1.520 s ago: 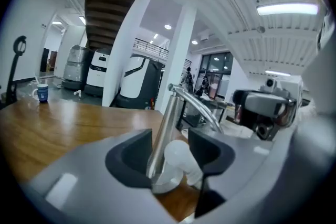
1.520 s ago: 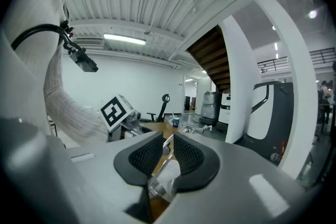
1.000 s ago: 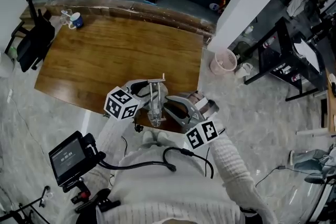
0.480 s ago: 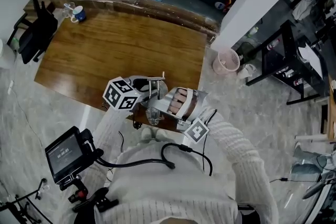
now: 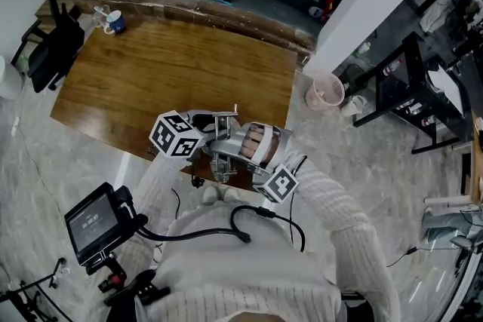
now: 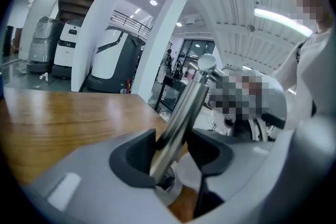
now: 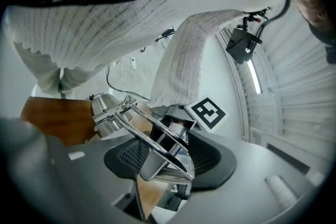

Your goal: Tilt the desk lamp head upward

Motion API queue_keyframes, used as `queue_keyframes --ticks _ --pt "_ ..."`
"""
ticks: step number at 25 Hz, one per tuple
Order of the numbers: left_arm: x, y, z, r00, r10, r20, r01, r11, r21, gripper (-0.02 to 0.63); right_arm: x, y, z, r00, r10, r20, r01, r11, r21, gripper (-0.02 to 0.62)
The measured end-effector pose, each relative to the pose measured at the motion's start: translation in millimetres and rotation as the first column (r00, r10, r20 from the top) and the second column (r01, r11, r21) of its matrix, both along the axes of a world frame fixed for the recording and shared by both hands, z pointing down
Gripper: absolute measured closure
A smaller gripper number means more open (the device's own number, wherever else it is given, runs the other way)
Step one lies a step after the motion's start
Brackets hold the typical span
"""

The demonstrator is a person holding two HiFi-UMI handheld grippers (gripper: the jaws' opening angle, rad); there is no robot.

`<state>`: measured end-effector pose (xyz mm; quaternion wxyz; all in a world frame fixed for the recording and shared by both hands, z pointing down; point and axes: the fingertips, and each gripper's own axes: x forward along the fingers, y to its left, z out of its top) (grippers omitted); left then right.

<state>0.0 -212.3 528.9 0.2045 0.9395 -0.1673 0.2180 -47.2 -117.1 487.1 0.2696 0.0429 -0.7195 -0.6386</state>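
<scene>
Left tongs [image 6: 174,153], just closing, clamp the lamp stem [image 6: 185,105]. Right tongs [image 7: 164,157], just opening, stand apart around the lamp head [image 7: 149,163].

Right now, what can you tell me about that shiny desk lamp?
The desk lamp looks like polished chrome and stands at the near edge of the wooden table. Its round stem, topped by a knob, leans in the left gripper, whose jaws have just closed onto it. Thin paired rods run from its dome-shaped head down between the jaws of the right gripper, which have just opened and seem not to pinch it.
</scene>
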Motion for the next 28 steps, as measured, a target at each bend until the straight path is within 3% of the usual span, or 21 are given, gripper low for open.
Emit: queue_keyframes --ticks 5,9,12,16,19,24,26,28 --pt "1.4 1.1 0.8 0.999 0.033 0.004 -0.033 0.999 -0.007 0.417 2.8 4.7 -6.7 1.000 -0.012 -0.010 0.010 0.989 -0.145 0.364" --pt "2.5 1.4 0.9 0.998 0.061 0.000 -0.061 0.998 -0.021 0.413 4.8 8.6 -18.7 1.000 0.004 -0.026 -0.011 0.959 -0.285 0.363" --pt "3.0 0.2 0.9 0.998 0.055 -0.004 -0.055 0.998 -0.007 0.414 6.0 9.3 -31.3 1.000 -0.001 -0.022 -0.009 0.906 -0.424 0.364" --pt "3.4 -1.4 1.9 0.999 0.040 -0.025 -0.040 0.999 0.021 0.417 7.4 6.6 -49.7 0.999 -0.008 -0.035 -0.015 0.798 -0.603 0.364" --pt "4.0 -2.2 1.2 0.999 0.049 -0.022 -0.047 0.997 0.065 0.425 7.9 2.2 -63.0 1.000 -0.012 -0.025 -0.009 0.693 -0.721 0.364" --pt "4.0 -4.1 1.0 0.999 0.029 -0.037 -0.024 0.992 0.128 0.437 7.7 -9.9 -87.6 0.997 0.006 0.083 0.072 0.451 -0.890 0.364" --pt "4.3 -5.0 0.3 0.998 0.010 -0.055 -0.002 0.989 0.145 0.437 7.5 -17.3 -100.3 0.987 0.028 0.160 0.142 0.327 -0.934 0.365" --pt "4.5 -4.7 -0.5 0.998 -0.001 -0.060 0.011 0.985 0.170 0.440 9.6 -28.0 -112.1 0.974 0.093 0.206 0.190 0.153 -0.970 0.370"
